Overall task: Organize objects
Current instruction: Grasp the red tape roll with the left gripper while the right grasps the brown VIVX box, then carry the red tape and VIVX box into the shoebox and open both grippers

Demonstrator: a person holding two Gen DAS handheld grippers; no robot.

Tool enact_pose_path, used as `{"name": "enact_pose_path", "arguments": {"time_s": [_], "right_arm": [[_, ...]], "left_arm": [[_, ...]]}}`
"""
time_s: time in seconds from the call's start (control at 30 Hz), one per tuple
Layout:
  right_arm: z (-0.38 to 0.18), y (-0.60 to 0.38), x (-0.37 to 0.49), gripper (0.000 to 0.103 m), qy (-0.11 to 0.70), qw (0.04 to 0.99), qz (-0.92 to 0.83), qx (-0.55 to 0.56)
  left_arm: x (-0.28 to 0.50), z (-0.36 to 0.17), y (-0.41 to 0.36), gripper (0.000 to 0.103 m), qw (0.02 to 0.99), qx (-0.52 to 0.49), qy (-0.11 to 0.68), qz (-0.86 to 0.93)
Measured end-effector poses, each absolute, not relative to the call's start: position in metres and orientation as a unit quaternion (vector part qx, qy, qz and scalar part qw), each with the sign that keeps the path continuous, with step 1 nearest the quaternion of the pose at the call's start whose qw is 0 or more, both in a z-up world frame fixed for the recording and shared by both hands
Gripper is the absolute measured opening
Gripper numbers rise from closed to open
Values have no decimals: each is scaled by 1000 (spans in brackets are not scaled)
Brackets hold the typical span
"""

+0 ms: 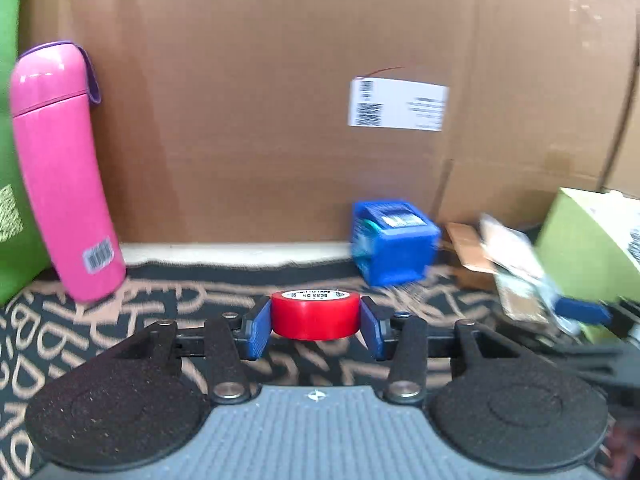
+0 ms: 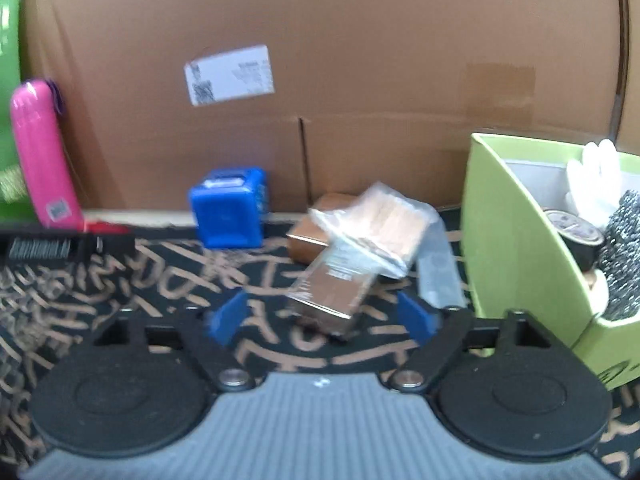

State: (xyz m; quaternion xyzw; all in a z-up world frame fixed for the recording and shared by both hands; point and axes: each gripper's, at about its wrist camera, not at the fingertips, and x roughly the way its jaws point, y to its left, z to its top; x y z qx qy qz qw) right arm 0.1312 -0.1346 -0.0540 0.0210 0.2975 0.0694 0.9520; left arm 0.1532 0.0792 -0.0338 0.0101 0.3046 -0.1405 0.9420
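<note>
Two grippers over a black cloth (image 1: pixel 100 320) patterned with tan marks. Left gripper (image 1: pixel 316 320): both blue pads pressed against the sides of a red tape roll (image 1: pixel 315 318), which is clamped between them with its white printed core facing up, in front of the camera and above the cloth. Right gripper (image 2: pixel 320 320): blue fingers (image 2: pixel 226 318) spread wide, nothing pinched; a brown box in clear wrap (image 2: pixel 332 284) lies on the cloth between and just beyond the tips, not touched by either pad. A clear packet of pale wooden sticks (image 2: pixel 384 224) rests tilted across the far end of that box, with a second brown box (image 2: pixel 316 232) behind it. Blue cube-shaped container (image 2: pixel 228 210) stands near the base of a large cardboard box (image 2: pixel 360 40) bearing a white label (image 2: pixel 230 74). Pink bottle (image 1: pixel 60 168) with a purple strap stands at far left, leaning in the fisheye view, beside something green at the frame edge. At right, an open green carton (image 2: pixel 516 240) holds a dark tape roll (image 2: pixel 576 236), a white glove (image 2: pixel 600 176) and a speckled grey item (image 2: pixel 624 256). Both views are motion-blurred, so small print is unreadable.
</note>
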Motion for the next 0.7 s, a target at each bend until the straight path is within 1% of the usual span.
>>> {"name": "enact_pose_path", "arguments": {"time_s": [0.03,0.07,0.1,0.13,0.23,0.47,0.6,0.67,0.7], "right_arm": [[-54,-131,133,89,296,953,66,10],[-56,-128,136,86,298,953,56,-1],[-58,-127,140,79,301,952,52,-4],[-60,-128,143,47,306,951,50,0],[-62,-139,136,45,318,945,69,25],[-63,-162,59,43,324,933,156,-15],[-60,-186,19,40,340,926,162,-39],[-58,-195,9,42,347,926,144,-41],[-56,-199,6,47,345,928,135,-36]], "left_arm": [[149,-34,81,49,939,4,310,-149],[147,-34,81,49,935,-3,318,-156],[143,-37,78,49,931,-7,325,-165],[138,-38,77,49,928,-9,330,-175],[119,-39,72,49,921,3,337,-194],[88,-53,63,49,898,14,360,-253],[76,-54,54,49,887,19,367,-278],[73,-54,48,48,885,24,367,-285],[72,-54,45,48,885,28,365,-286]]}}
